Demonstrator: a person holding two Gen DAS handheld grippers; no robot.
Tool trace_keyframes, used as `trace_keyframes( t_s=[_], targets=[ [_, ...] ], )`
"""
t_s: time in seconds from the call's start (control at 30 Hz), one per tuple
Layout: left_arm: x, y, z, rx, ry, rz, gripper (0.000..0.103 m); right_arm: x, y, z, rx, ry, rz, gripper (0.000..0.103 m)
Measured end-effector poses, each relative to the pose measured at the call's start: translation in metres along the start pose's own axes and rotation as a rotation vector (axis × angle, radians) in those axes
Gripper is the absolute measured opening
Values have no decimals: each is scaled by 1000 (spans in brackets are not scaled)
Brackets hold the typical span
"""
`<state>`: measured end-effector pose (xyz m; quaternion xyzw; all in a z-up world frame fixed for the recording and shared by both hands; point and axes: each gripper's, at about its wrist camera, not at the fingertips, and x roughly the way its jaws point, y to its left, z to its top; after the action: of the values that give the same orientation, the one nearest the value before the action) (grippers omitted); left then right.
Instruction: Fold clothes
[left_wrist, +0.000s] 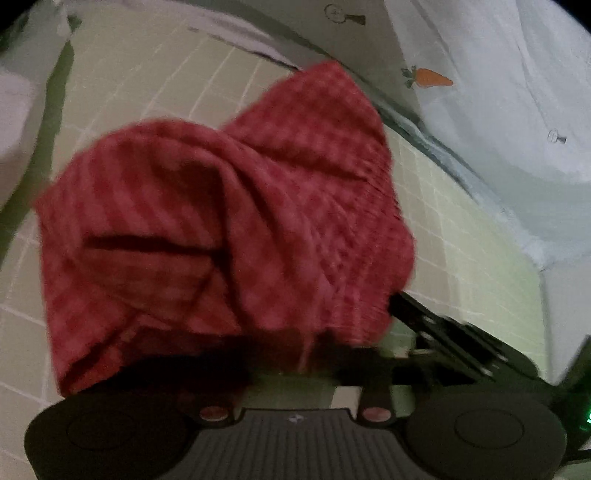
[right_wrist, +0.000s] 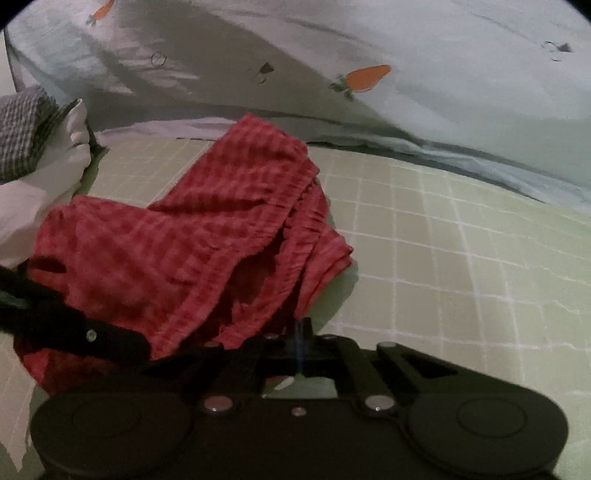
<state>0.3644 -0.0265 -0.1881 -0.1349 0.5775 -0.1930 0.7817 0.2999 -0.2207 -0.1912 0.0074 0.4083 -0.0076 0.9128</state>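
Note:
A pair of red checked shorts (left_wrist: 221, 229) lies bunched on the green grid mat (left_wrist: 461, 236). In the left wrist view the cloth drapes over my left gripper (left_wrist: 295, 350) and hides its fingertips; the jaws are shut on the shorts. In the right wrist view my right gripper (right_wrist: 299, 332) has its fingers pressed together on the near hem of the shorts (right_wrist: 177, 236), beside the gathered waistband. The left gripper (right_wrist: 122, 343) reaches into the cloth from the left. The right gripper (left_wrist: 436, 325) shows at the cloth's right edge in the left wrist view.
A pale sheet printed with carrots (right_wrist: 369, 77) rises behind the mat. A heap of other clothes, a grey checked piece (right_wrist: 22, 136) on white fabric (right_wrist: 55, 173), sits at the mat's far left. Bare mat (right_wrist: 461, 258) stretches to the right of the shorts.

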Motion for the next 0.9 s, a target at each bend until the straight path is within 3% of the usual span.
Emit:
trace_keyframes(
  t_s=[0.07, 0.27, 0.43, 0.57, 0.67, 0.77, 0.9],
  targets=[
    [-7, -9, -6, 18, -34, 49, 1, -12, -9, -7, 0, -11, -17, 0],
    [-56, -65, -42, 81, -174, 59, 1, -72, -62, -41, -59, -66, -108, 0],
    [-81, -129, -100, 12, -261, 79, 0, -127, -145, -90, -106, -80, -178, 0],
    [-90, -172, -139, -51, -293, 78, 0, -180, -226, -128, -53, -80, -229, 0],
    [-94, -179, -149, -100, -315, 103, 0, -213, -279, -154, -5, -83, -293, 0],
    [-108, -173, -151, -200, -379, 128, 1, -248, -316, -168, 109, -100, -276, 0],
    [-114, -145, -153, -339, -432, 285, 4, -259, -318, -183, 147, -70, -192, 1]
  ],
)
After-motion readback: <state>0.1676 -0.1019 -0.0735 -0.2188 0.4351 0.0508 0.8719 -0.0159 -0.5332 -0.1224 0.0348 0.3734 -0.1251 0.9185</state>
